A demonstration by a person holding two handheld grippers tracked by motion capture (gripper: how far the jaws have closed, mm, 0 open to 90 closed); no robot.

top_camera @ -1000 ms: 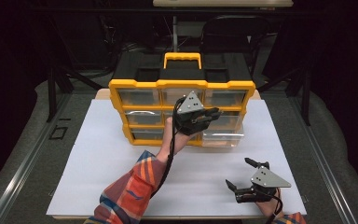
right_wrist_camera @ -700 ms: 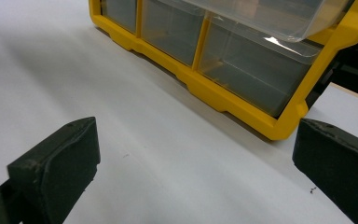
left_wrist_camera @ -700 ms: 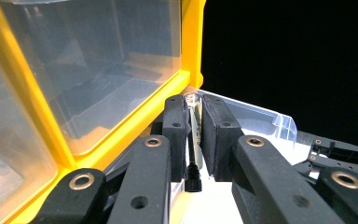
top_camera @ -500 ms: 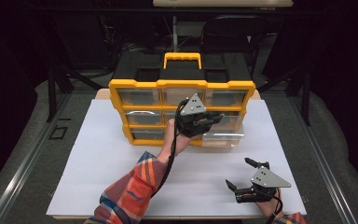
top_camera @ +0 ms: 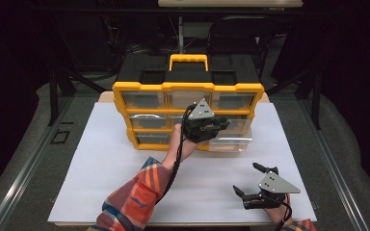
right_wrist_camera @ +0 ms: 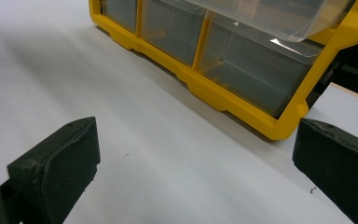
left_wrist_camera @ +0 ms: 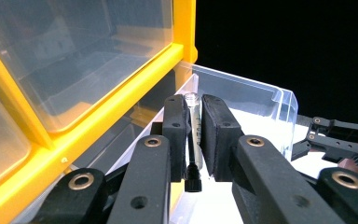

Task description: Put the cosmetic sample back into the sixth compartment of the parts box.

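While a slim clear vial (left_wrist_camera: 193, 135) is kept clamped in the left tongs (top_camera: 211, 126), it has been carried over the pulled-out drawer (top_camera: 231, 143) below them, seemingly for release; the right tongs (top_camera: 255, 180) rest apart.

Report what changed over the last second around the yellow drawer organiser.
The left gripper, shut on a thin clear tube with a black cap, shifted slightly right and down toward the pulled-out clear drawer. The yellow drawer organiser and the open right gripper, low on the white sheet, stayed put.
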